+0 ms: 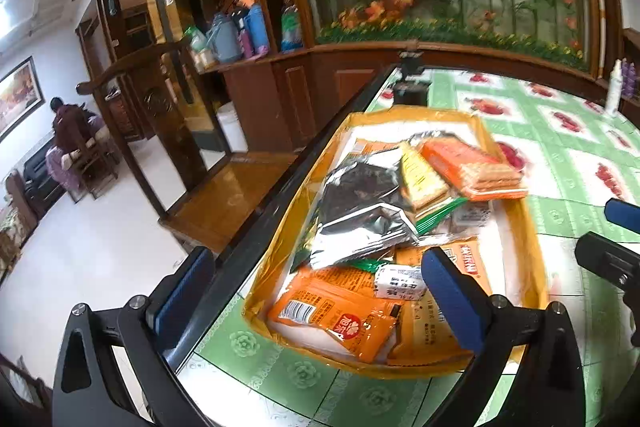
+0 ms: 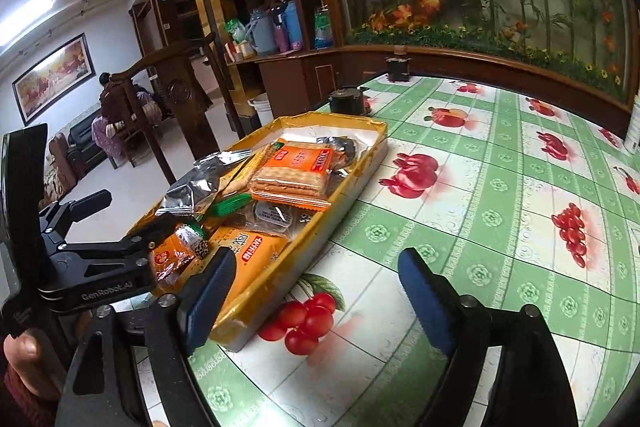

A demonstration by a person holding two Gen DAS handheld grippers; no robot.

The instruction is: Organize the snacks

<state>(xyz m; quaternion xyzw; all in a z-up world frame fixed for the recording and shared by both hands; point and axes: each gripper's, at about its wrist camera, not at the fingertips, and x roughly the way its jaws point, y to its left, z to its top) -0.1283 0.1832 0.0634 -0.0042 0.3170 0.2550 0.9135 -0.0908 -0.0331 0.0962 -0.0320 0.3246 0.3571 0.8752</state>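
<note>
A yellow box tray holds several snack packs near the table's left edge. On top lie an orange cracker pack, a silver foil bag and an orange pouch. My left gripper is open and empty above the tray's near end; it also shows in the right wrist view. My right gripper is open and empty over the tablecloth just right of the tray; its fingertip enters the left wrist view.
The table has a green checked fruit-print cloth. Two dark pots stand beyond the tray. A white bottle stands at the far right. A wooden chair and cabinet with flasks are left of the table.
</note>
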